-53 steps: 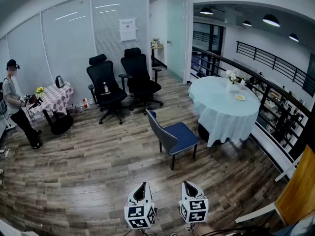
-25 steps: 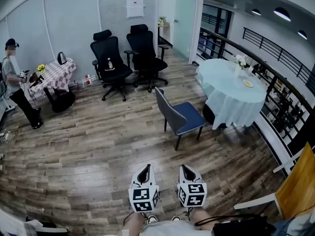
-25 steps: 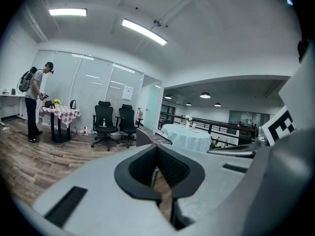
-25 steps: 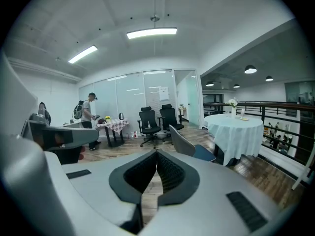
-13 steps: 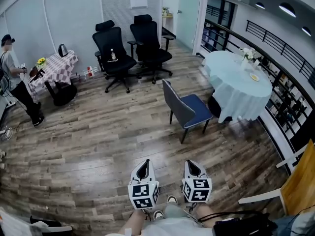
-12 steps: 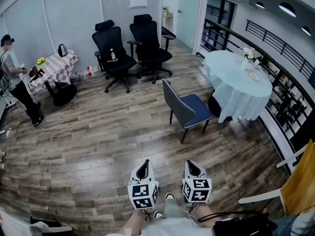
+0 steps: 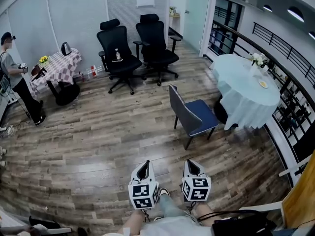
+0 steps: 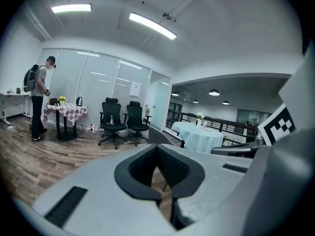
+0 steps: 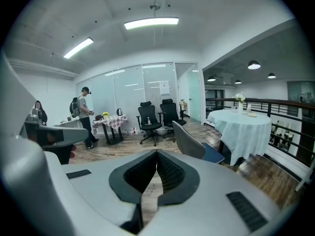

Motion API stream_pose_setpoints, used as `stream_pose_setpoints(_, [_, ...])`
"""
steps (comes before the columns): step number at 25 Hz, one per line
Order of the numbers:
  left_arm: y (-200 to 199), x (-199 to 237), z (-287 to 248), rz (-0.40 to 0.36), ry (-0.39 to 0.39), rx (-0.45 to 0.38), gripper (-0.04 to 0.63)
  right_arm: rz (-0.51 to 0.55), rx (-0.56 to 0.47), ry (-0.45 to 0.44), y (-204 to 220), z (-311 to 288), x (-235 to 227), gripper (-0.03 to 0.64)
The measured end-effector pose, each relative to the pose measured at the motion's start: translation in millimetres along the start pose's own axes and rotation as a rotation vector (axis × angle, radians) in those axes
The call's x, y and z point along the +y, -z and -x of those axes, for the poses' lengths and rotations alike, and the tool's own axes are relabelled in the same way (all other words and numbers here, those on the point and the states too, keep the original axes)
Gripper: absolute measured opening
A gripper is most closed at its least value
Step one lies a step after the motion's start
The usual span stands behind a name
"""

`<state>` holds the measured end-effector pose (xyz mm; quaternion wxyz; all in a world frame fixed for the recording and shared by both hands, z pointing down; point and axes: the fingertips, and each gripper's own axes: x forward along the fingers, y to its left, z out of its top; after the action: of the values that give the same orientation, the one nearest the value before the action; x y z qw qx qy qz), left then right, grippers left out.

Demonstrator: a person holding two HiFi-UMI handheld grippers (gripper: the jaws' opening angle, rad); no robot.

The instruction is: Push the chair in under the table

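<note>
The chair (image 7: 193, 116), with a grey back and a blue seat, stands on the wood floor a little way out from the round table (image 7: 246, 90) under its pale blue cloth. The chair's back faces me. My left gripper (image 7: 144, 166) and right gripper (image 7: 190, 163) hang side by side low in the head view, well short of the chair. Both are shut with nothing between the fingers. In the left gripper view the closed left gripper (image 8: 157, 148) points toward the chair (image 8: 155, 134) and table (image 8: 198, 135). The right gripper (image 9: 156, 154) points left of the chair (image 9: 190, 141) and table (image 9: 241, 123).
Two black office chairs (image 7: 118, 47) (image 7: 157, 44) stand at the back wall. A small checked-cloth table (image 7: 60, 65) and a standing person (image 7: 15, 80) are at the left. A railing (image 7: 291, 107) runs behind the round table. A wooden board (image 7: 301, 198) leans at the lower right.
I have walked forward, and both shut grippers came along over the floor toward the chair. The chair keeps its place beside the table.
</note>
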<state>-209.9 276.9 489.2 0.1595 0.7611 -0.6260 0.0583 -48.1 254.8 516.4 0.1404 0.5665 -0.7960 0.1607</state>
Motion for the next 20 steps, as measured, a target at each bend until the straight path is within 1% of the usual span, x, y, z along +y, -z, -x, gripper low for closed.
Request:
stream_pose_setpoints(5, [-23, 11, -48, -0.003, -0.014, -0.02, -0.002, 0.027, 0.009, -0.018, -27, -46, -14, 0.017])
stream_pose_setpoints(11, [-38, 22, -100, 0.016, -0.038, -0.009, -0.002, 0.032, 0.028, -0.03, -49, -94, -34, 0.017])
stream_pose_setpoints(20, [-61, 31, -155, 0.003, -0.078, -0.003, -0.002, 0.032, 0.028, -0.076, -81, -154, -52, 0.017])
